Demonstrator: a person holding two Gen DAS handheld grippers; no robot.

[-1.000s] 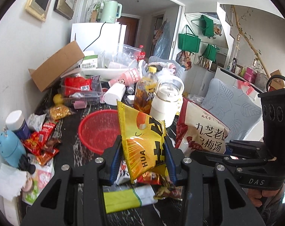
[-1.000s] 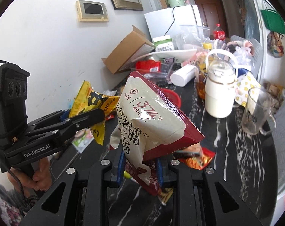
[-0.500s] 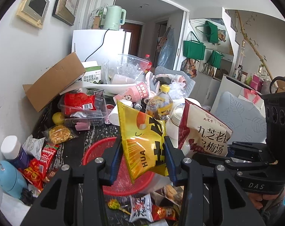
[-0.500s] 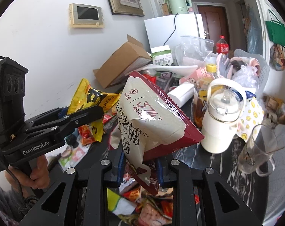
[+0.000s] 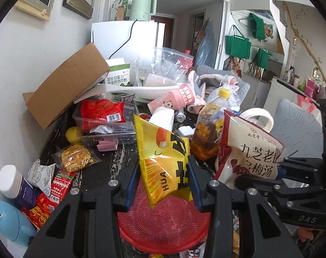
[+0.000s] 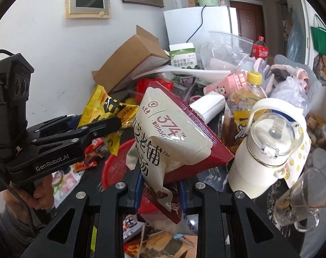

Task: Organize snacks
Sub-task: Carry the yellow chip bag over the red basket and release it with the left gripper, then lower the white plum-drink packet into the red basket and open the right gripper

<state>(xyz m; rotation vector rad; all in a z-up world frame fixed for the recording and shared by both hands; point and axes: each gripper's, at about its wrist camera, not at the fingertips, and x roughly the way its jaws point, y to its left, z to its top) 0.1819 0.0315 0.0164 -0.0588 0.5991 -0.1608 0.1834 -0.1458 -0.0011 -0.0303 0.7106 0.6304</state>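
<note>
The left gripper (image 5: 164, 185) grips a yellow snack bag (image 5: 163, 161) above the red basket (image 5: 163, 228), while the right gripper (image 6: 160, 190) grips a white-and-red bag (image 6: 169, 142).

The yellow snack bag (image 5: 163, 163) with black letters stands upright, its lower edge hanging above the red mesh basket (image 5: 163, 232). The white and dark red pouch (image 6: 173, 142) is tilted, also above this basket.
</note>
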